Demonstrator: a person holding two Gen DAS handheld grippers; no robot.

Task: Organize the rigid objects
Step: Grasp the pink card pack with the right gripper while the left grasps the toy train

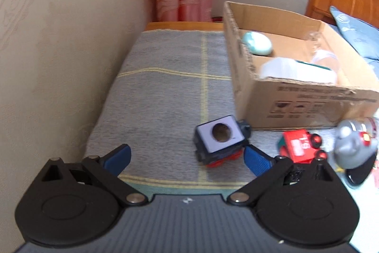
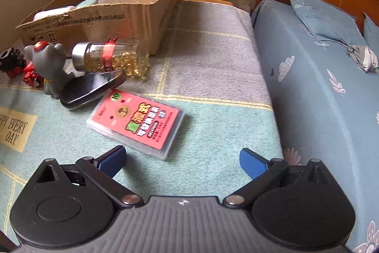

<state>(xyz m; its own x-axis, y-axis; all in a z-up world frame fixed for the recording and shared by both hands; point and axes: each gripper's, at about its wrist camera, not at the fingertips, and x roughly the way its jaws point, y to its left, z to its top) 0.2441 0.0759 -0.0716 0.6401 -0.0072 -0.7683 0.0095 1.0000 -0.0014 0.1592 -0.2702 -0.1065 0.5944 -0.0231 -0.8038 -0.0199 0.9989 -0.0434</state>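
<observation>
Left hand-held gripper (image 1: 187, 157): jaws spread wide, empty.
Right hand-held gripper (image 2: 182, 158): jaws spread wide, empty.
Toy car (image 1: 220, 139): touching the left hand-held gripper's right finger.
Card pack (image 2: 136, 122): just ahead of the right hand-held gripper.

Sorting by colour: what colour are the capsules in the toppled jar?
Golden yellow capsules in the clear jar, best in the right wrist view.

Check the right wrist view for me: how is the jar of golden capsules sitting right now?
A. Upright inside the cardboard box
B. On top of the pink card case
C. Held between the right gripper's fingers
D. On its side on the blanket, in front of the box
D: the jar lies on its side on the blanket, metal lid toward the grey cat figurine, just in front of the cardboard box; the right gripper is open and empty.
</observation>
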